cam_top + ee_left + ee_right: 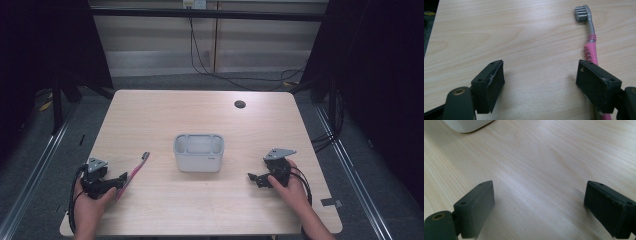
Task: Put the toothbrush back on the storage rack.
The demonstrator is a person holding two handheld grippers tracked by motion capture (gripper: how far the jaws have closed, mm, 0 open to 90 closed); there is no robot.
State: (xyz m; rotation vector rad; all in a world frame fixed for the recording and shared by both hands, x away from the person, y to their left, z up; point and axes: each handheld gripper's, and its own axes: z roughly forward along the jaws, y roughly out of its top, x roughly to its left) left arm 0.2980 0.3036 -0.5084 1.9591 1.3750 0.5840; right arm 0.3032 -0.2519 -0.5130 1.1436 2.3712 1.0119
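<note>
We see the high view evenly but dimly lit, its corners falling to near black around the pale counter (200, 210). In both gripper views the wood is bright, with a soft sheen and faint shadows beside the jaws. The nearest jaw parts look slightly soft.

Matt pale wood-grain table (200, 200); beside the smooth white plastic holder (198, 152), a pink rubbery-gripped plastic toothbrush (591, 47); matt black gripper pads (495, 80).
</note>
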